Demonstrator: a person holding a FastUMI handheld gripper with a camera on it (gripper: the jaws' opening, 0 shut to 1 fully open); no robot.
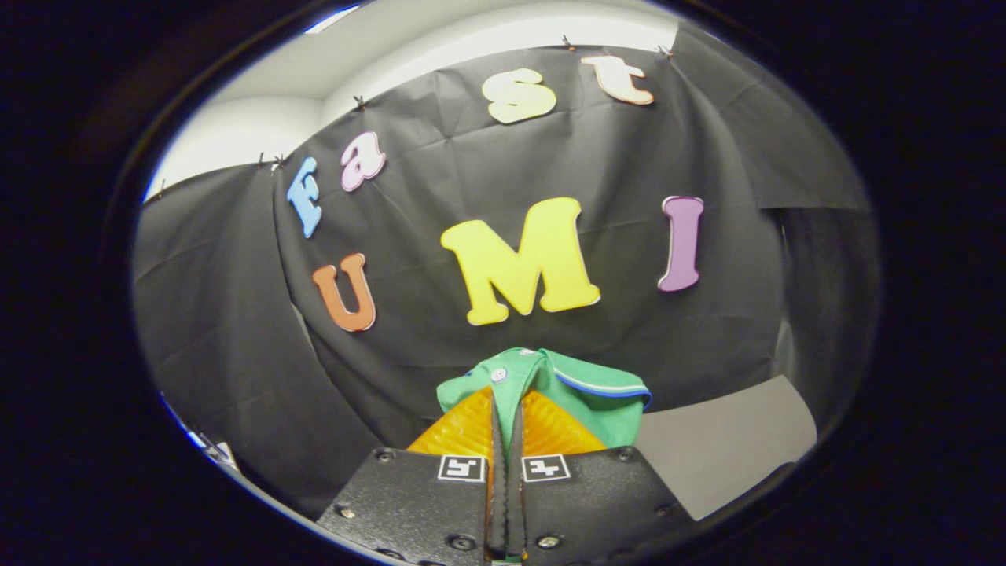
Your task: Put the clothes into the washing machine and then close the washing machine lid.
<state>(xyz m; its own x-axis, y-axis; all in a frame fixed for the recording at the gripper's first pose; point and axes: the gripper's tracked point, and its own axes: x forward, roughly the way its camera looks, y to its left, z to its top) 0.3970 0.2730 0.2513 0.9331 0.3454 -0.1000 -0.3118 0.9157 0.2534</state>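
Note:
My gripper (507, 405) is shut on a green garment (585, 393) with a white button and a blue-and-white trimmed edge. The cloth is pinched between both fingers (464, 428) and bunches up over and beyond their tips, draping to the right. The garment hangs lifted in the air in front of the black cloth wall (440, 181).
A grey flat surface (723, 448) lies low to the right, beyond the fingers. The black cloth wall closes off the space ahead and on both sides, with a white ceiling (377, 55) above it.

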